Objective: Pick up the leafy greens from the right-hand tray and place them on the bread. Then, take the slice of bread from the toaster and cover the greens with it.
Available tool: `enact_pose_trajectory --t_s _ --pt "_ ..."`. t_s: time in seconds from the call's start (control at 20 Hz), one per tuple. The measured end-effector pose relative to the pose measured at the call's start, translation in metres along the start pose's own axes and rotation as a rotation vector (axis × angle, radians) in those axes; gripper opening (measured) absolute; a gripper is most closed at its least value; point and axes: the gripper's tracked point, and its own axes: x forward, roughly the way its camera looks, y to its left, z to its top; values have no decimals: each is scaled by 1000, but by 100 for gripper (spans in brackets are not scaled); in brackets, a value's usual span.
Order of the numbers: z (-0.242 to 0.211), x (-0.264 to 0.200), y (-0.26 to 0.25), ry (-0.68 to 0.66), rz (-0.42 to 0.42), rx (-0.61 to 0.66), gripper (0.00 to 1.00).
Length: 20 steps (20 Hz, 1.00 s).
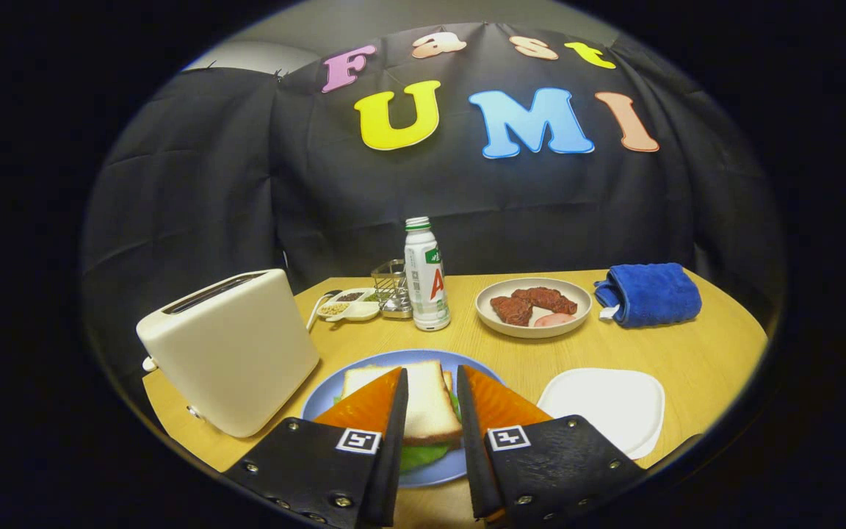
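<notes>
Green leaf edges (423,457) peek from under the top bread slice (429,400) on the blue plate (320,400): sandwich looks assembled! White tray (603,408) bare, toaster (236,349) slot seemingly empty. Claw (432,393) apart, straddling the bread, gripping nothing; backing away looks sensible.

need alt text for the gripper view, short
Open gripper above a sandwich on a blue plate, jaws apart on either side, greens under the top slice. Toaster to one side, empty white tray to the other.
</notes>
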Motion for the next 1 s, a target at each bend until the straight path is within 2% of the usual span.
enact_pose_trajectory --t_s 0.35,0.5,0.6,1.0 --pt "42 -38 -62 -108 -88 -52 39" --pt "47 -52 -86 -142 -95 -64 39" --pt "41 -60 -116 -128 -145 -112 38" --pt "67 -105 -205 -277 -100 -119 39"
